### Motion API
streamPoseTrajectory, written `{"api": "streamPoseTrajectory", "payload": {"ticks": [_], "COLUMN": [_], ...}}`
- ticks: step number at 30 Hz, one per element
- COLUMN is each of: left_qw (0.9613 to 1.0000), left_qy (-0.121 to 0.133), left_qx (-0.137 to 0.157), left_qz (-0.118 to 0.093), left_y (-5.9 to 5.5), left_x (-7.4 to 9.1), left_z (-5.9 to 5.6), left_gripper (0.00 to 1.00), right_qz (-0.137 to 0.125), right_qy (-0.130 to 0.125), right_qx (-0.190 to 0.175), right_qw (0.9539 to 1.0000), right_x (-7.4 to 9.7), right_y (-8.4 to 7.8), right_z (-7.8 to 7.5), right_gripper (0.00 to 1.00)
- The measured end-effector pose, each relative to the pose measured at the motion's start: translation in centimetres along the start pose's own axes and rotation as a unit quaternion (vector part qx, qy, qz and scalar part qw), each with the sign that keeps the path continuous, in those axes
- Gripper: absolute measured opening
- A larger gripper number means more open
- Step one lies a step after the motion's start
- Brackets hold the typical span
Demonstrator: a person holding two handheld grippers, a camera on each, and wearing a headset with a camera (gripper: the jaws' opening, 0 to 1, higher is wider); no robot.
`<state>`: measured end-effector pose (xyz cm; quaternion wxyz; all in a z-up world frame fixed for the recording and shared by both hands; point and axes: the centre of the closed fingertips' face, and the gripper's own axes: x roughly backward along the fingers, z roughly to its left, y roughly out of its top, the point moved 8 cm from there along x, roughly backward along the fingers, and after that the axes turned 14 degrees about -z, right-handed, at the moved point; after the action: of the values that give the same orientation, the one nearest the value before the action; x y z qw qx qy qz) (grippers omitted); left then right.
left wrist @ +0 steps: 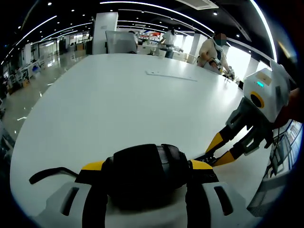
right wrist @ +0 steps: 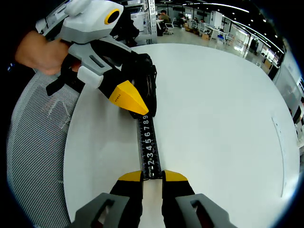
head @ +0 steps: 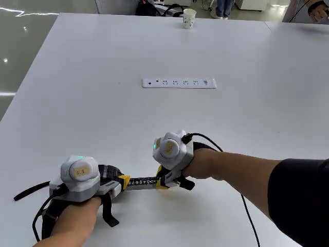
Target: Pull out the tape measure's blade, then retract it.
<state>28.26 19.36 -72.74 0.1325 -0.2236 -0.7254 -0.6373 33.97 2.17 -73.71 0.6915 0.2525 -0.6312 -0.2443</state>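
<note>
Black tape measure (right wrist: 145,76) sits clamped in the left gripper (left wrist: 147,166). The right gripper (right wrist: 152,176) pinches the blade (right wrist: 148,142), barely out. Next, pull farther.

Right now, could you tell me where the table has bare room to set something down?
Bare: the wide table stretch between power strip and tape measure, plus both sides of the strip. Crowded: the near edge, where left gripper, blade and right gripper line up.

Sits low at the white worktop's (right wrist: 213,118) near edge: black rounded tape measure (right wrist: 145,76), dark white-numbered blade (right wrist: 148,147) drawn out short and straight.
</note>
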Motion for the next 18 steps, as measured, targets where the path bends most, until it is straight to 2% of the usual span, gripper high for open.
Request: {"api": "streamPoseTrajectory", "payload": {"ticks": [16, 18], "left_qw": [1.0000, 1.0000], "left_qy": [0.000, 0.000], "left_qx": [0.002, 0.002], "left_qz": [0.001, 0.001], "left_y": [-0.03, -0.04], "left_x": [0.00, -0.01], "left_z": [0.02, 0.03], "left_gripper": [0.62, 0.62], "right_qz": [-0.005, -0.007], "right_qy": [-0.001, 0.004], "right_qx": [-0.001, 0.009], "right_qw": [1.0000, 0.9999], "right_x": [-0.54, -0.61], "right_y": [0.50, 0.56], "right_z": [0.10, 0.13], "right_gripper": [0.11, 0.11]}}
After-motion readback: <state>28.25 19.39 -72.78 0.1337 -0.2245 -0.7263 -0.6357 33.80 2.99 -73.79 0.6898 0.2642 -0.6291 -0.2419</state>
